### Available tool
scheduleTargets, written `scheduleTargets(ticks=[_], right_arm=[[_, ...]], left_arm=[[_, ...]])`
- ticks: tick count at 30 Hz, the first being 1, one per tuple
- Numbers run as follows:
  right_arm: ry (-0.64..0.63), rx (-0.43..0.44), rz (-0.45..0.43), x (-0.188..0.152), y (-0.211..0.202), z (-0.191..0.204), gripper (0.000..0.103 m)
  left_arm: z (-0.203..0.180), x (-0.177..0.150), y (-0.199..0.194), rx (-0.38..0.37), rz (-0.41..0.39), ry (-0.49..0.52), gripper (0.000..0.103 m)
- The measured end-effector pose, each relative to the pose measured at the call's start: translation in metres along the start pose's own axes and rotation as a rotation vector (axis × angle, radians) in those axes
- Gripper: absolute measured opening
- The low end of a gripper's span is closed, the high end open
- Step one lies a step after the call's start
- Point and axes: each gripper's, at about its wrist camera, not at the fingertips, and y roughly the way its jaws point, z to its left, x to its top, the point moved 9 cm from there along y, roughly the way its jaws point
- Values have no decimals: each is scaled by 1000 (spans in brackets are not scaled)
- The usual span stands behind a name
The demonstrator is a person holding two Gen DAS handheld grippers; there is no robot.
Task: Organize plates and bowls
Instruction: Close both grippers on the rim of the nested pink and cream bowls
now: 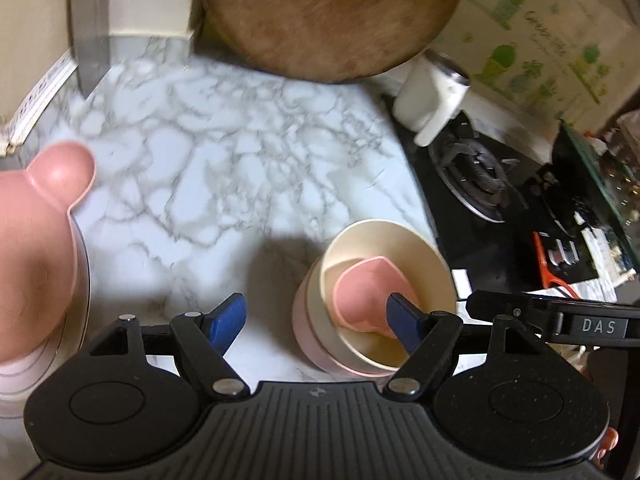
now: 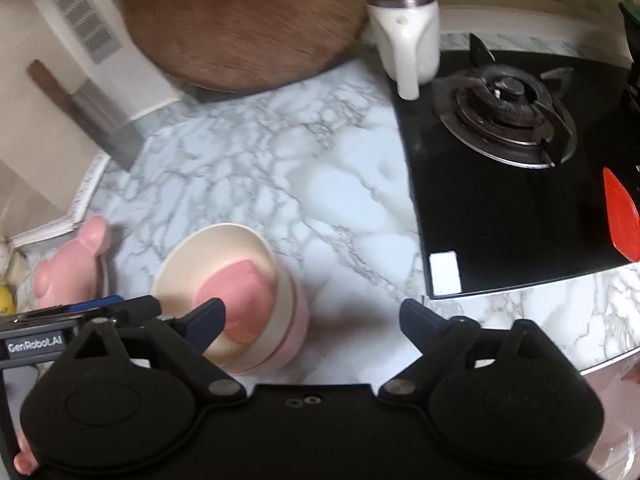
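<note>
A stack of bowls [image 1: 372, 300] stands on the marble counter: a cream bowl nested in pink and cream ones, with a small pink heart-shaped dish [image 1: 362, 296] inside. It also shows in the right wrist view [image 2: 236, 292]. A pink bear-eared plate [image 1: 36, 248] lies at the left on a pale plate; it shows too in the right wrist view [image 2: 72, 268]. My left gripper [image 1: 316, 318] is open, its right finger over the cream bowl. My right gripper [image 2: 312, 320] is open and empty, its left finger over the stack.
A round wooden board [image 1: 328, 16] leans at the back. A cleaver [image 2: 92, 116] leans on the left wall. A white mug [image 2: 406, 36] stands beside the black gas hob [image 2: 508, 120]. A red spatula [image 2: 622, 220] lies on the hob's right side.
</note>
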Motion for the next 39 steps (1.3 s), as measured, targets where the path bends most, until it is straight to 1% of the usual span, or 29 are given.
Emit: scheduleTargets(ticks=[2, 6, 8, 10, 12, 13, 14, 15, 17, 20, 22, 24, 26, 28, 30, 31, 39], right_arm=[[-1, 3, 18, -1, 7, 0, 80], [-15, 3, 29, 1, 15, 3, 77], [-27, -2, 33, 2, 19, 5, 73], [-33, -1, 42, 2, 22, 6, 69], [-44, 6, 57, 1, 26, 8, 62], [-55, 5, 66, 0, 28, 9, 56], [-69, -2, 73, 0, 31, 11, 50], [-78, -2, 76, -1, 32, 12, 49], [-87, 4, 89, 0, 34, 15, 45], [-101, 9, 97, 2, 37, 19, 40], [-104, 16, 110, 1, 39, 21, 38], [-107, 21, 117, 0, 41, 23, 36], [-104, 32, 123, -1, 42, 24, 33], [-101, 42, 125, -2, 42, 25, 30], [-103, 52, 126, -3, 41, 27, 25], [-104, 52, 126, -3, 40, 28, 23], [-116, 17, 114, -3, 40, 30, 21]], left_arm=[[1, -1, 4, 11, 4, -12, 77], [2, 0, 8, 27, 9, -18, 76], [2, 0, 10, 34, 11, -9, 75], [0, 0, 12, 36, 18, -4, 66], [0, -2, 14, 36, 29, -3, 57], [0, -3, 16, 35, 35, -1, 55], [0, -4, 17, 32, 42, 1, 51], [-1, -4, 19, 30, 49, 1, 43], [-1, -5, 21, 35, 61, 5, 36], [-2, -5, 24, 49, 68, 14, 36], [-2, -6, 27, 45, 82, 11, 33], [-2, -8, 30, 42, 95, 10, 32], [-3, -8, 32, 41, 99, 9, 31], [-5, -8, 33, 37, 98, 14, 29], [-6, -9, 33, 24, 105, 11, 21], [-7, -9, 33, 20, 106, 12, 21], [-8, -9, 33, 24, 97, 6, 20]])
